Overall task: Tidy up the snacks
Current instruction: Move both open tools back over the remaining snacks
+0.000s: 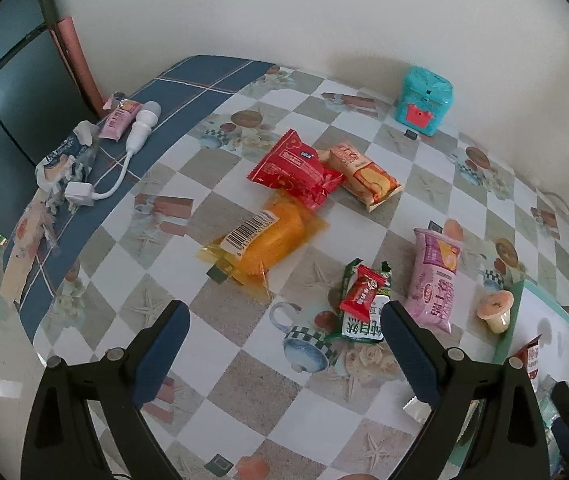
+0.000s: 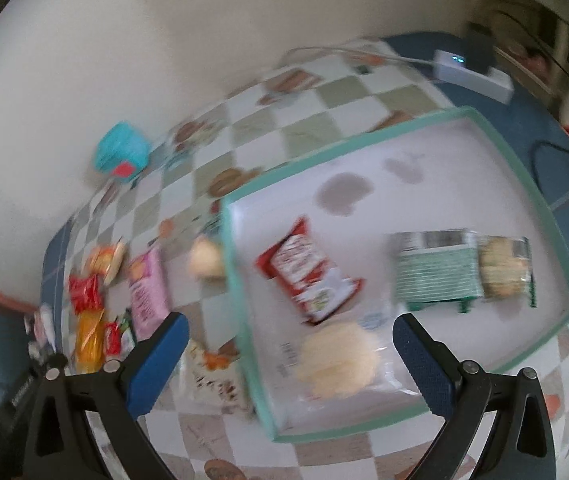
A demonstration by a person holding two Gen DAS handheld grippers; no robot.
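I have both grippers over the table point(image 1: 244, 380), and both are empty with their jaws spread wide: the left gripper point(image 1: 284, 344) hangs above the table's near edge, the right gripper point(image 2: 290, 360) above the near-left corner of the tray point(image 2: 484, 120).

The snacks not yet sorted lie loose on the checked cloth. Nearest my left jaws is the small red candy point(image 1: 362, 288), resting on top of a green-and-white pack point(image 1: 364, 320). Just beside them toward the tray lies the pink pack point(image 1: 436, 280), and a little jelly cup point(image 1: 494, 310) stands close against the tray's outer wall. Toward the middle of the table are the orange cake in clear wrap point(image 1: 268, 244), the red pouch point(image 1: 296, 172) overlapping its far end, and the orange biscuit pack point(image 1: 364, 176) touching the pouch.

Inside the tray I see a red-and-white packet point(image 2: 310, 276), a green biscuit pack point(image 2: 464, 268) near the right wall, and a round pale cake in clear film point(image 2: 336, 360) near the front wall.

I judge all of these light and crinkly, with slippery film. The orange cake looks soft, so I would pinch it across the middle gently, or by its flat sealed end. The candy is small and likely to skid; I would close across its body, not its twisted ends, taking care not to catch the pack beneath. The jelly cup is stiffer, best taken across its sides.
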